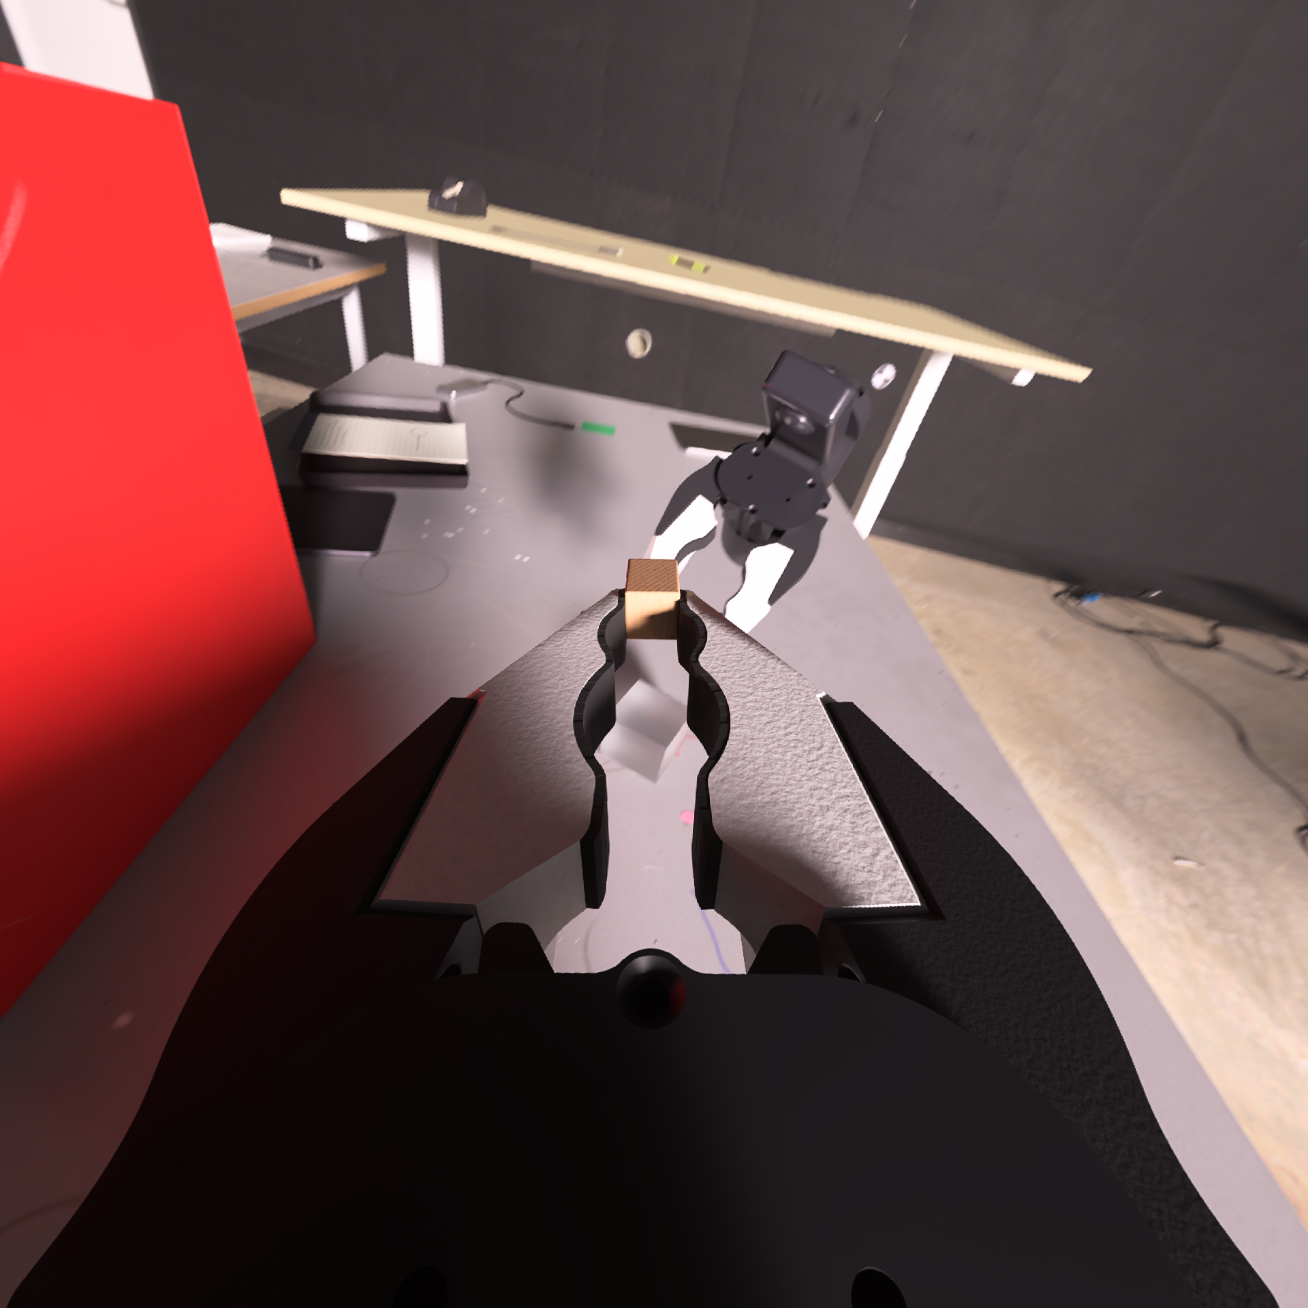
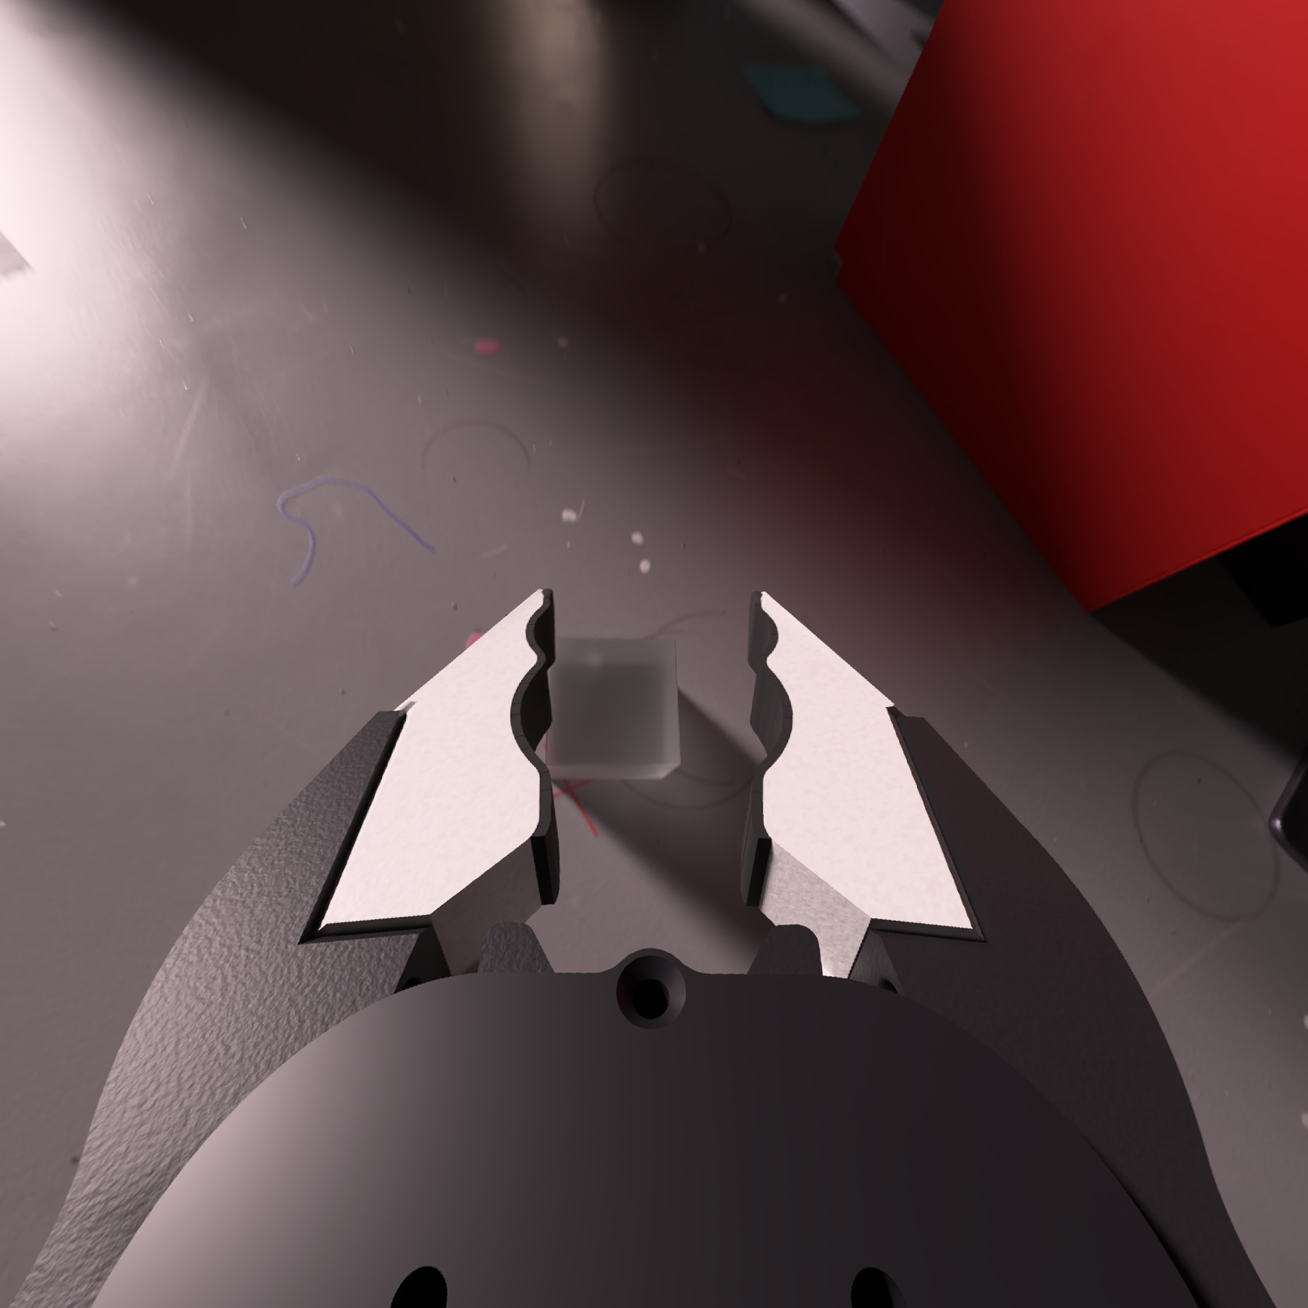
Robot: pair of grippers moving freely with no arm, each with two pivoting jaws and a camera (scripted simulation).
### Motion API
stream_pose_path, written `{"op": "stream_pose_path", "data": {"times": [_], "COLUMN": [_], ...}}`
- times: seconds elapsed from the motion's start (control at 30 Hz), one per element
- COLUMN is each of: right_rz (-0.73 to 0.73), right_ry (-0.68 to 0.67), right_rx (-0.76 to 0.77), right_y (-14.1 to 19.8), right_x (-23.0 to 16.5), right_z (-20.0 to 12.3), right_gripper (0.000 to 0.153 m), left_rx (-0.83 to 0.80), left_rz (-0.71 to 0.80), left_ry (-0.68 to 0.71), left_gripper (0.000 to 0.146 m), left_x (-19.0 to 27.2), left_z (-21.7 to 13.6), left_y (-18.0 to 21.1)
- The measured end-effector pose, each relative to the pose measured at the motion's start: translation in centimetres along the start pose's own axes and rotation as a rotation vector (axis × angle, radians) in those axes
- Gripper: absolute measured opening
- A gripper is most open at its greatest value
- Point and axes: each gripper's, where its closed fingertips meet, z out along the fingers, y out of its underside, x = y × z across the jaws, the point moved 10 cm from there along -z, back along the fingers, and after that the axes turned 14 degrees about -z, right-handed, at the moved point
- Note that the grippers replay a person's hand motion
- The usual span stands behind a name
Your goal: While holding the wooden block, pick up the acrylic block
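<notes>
My left gripper (image 1: pixel 652 610) is shut on the wooden block (image 1: pixel 652 599), a small tan cube held at its fingertips above the grey table (image 1: pixel 495 637). The acrylic block (image 2: pixel 614 708), a clear frosted cube, rests on the table between my right gripper's fingers, close against the left finger (image 2: pixel 488 736). It also shows in the left wrist view (image 1: pixel 644 736), below the held wooden block. My right gripper (image 2: pixel 651 601) is open around it, jaws wide apart, with a gap on the right side. The right gripper shows in the left wrist view (image 1: pixel 708 577), beyond the wooden block.
A large red box (image 1: pixel 120 495) stands on the table to the left; it is at the upper right in the right wrist view (image 2: pixel 1104 269). A notebook (image 1: pixel 386 439) and a cable (image 1: pixel 524 407) lie at the table's far end. The table's right edge (image 1: pixel 991 764) drops to a floor.
</notes>
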Motion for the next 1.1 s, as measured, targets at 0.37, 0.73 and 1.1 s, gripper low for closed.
{"op": "stream_pose_path", "data": {"times": [0.37, 0.73, 1.1], "right_rz": [0.007, 0.063, 0.085], "right_ry": [-0.098, -0.153, -0.202], "right_rx": [-0.226, -0.035, 0.602], "right_y": [4.7, 5.8, 0.0], "right_x": [-2.6, -1.9, 2.1], "right_z": [3.8, 4.9, -1.1], "right_gripper": [0.071, 0.060, 0.060], "left_rx": [-0.079, -0.106, -0.128], "left_rz": [0.039, 0.032, 0.045], "left_ry": [-0.090, -0.099, -0.089], "left_gripper": [0.013, 0.013, 0.013], "left_x": [-0.3, -0.7, 0.6], "left_z": [0.5, 1.1, 1.6], "left_y": [0.7, 1.5, 0.9]}}
